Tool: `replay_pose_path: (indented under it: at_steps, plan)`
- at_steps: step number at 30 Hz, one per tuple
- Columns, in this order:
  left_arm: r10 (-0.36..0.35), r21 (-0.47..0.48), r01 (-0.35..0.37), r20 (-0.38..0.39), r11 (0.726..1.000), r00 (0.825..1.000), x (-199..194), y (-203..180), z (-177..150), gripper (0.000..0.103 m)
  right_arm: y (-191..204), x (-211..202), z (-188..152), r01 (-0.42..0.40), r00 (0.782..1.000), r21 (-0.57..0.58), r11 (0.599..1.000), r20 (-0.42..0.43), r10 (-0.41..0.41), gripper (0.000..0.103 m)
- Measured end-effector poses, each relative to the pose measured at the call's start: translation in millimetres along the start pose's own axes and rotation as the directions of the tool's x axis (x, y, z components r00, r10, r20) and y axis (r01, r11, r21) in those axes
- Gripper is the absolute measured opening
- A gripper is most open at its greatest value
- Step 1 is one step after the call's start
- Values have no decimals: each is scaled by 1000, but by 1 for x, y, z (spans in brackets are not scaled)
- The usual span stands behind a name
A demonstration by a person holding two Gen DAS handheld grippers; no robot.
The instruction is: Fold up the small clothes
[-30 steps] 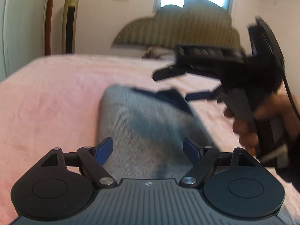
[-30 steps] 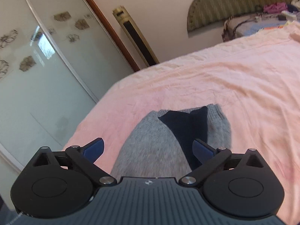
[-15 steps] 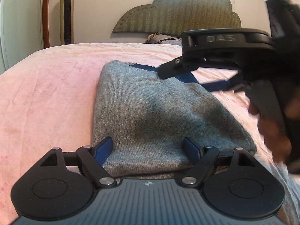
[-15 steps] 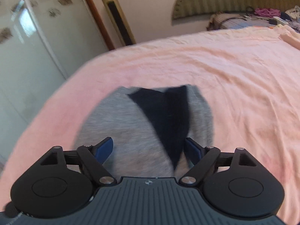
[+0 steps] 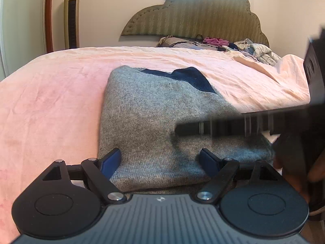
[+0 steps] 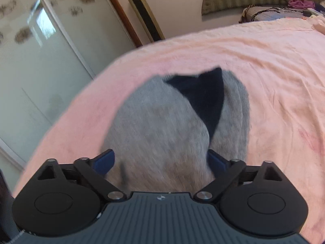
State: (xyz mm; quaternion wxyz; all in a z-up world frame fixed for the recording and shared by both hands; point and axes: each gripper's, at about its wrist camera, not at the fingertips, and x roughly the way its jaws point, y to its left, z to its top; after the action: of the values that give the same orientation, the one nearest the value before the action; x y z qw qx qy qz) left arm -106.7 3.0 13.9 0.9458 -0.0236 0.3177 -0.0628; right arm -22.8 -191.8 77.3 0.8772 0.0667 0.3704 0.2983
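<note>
Having hung up high over the sweater (image 5: 154, 118) a second back, now sits low across its near right corner: talking about the right gripper (image 6: 160, 158) (only a dark blurry bar from the left cam). Rolled a bit on the way down too, going by the tilted room in its own view. Spread wide, nothing pinched, just grey knit under and between the pads.

Same deal with the left gripper (image 5: 160, 158): dipped a touch, then parked. Wide open as well, straddling the near hem, gripping nothing.

As for the sweater: hasn't budged. Lying flat on the pink bed (image 5: 50, 101), already narrowed into a tidy block by the look of it, navy collar at the far end, hem right up against both grippers.

Reads like lining up a two-point pinch on the near edge, ready to flip it up toward the collar (a guess, obviously). So probably one fold left, and no grab made yet.

Headcount:
- 1 sweater
- 2 grippers
- 1 bed
- 1 headboard (image 5: 195, 14)
- 1 tower fan (image 5: 71, 16)
- 1 heap of clothes (image 5: 254, 49) at the far end (no telling how many pieces)
</note>
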Motion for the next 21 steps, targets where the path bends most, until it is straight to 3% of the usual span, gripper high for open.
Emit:
replay_pose_path:
  at_steps: [2,5,10,15,21]
  plan:
    - [9,1,-9,1,1000,1000,-3,0,-1,85,10,-1,-7,36,999,-92,995,-7,-37,97]
    - [40,0,-40,15,999,999,-17,2,-6,85,17,-24,-4,58,998,-50,997,-15,-59,94]
    - [48,-16,-47,34,999,998,-37,5,-16,86,25,-63,-20,22,997,-47,999,81,-18,98]
    - [59,79,-57,-18,995,998,-30,-3,-19,86,8,-37,-25,-26,1000,58,998,-4,27,100]
    - [53,16,-53,-42,998,998,-36,14,-25,86,4,-62,-24,-88,996,144,986,23,86,98]
